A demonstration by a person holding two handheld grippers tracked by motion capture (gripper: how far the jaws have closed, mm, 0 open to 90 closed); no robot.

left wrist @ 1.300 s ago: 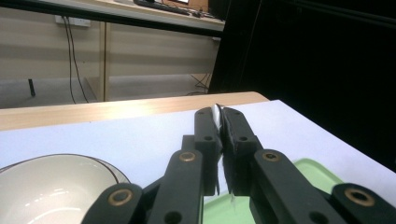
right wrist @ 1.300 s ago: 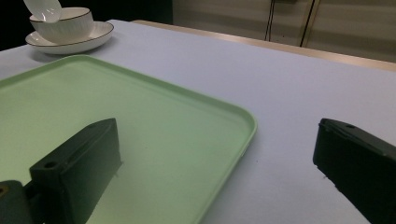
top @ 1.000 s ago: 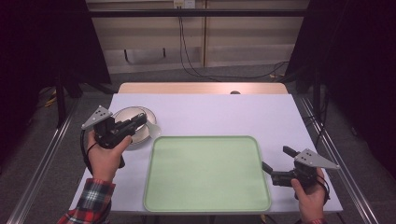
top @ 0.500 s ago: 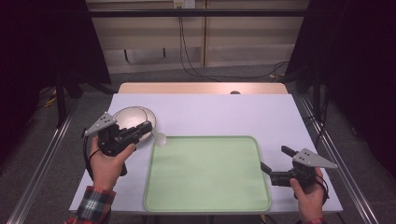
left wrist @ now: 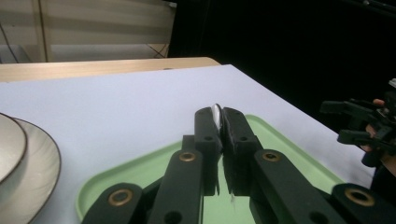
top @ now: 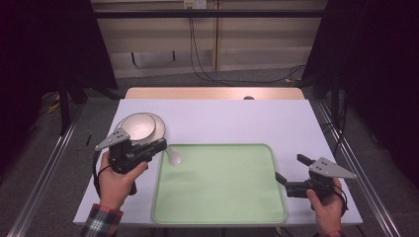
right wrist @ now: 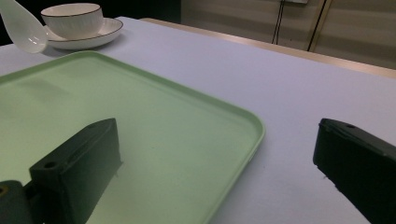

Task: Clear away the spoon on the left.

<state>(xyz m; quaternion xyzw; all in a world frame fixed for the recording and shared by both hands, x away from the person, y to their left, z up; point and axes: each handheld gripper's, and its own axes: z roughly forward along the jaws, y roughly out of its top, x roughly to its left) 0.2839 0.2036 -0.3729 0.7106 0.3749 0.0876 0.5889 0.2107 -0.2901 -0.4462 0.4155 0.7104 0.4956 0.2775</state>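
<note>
Now carrying: left gripper (top: 163, 147) clamped on white spoon (top: 174, 157), held over green tray (top: 222, 207) corner, probably for setting down there. Right gripper (top: 289, 173) idle, jaws apart, beside tray.

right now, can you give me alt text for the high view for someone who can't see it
A person's left gripper holds a white spoon above the near-left corner of an empty green tray on a white table. A white bowl sits on a plate behind it, and the right gripper hovers open by the tray's right edge.
</note>
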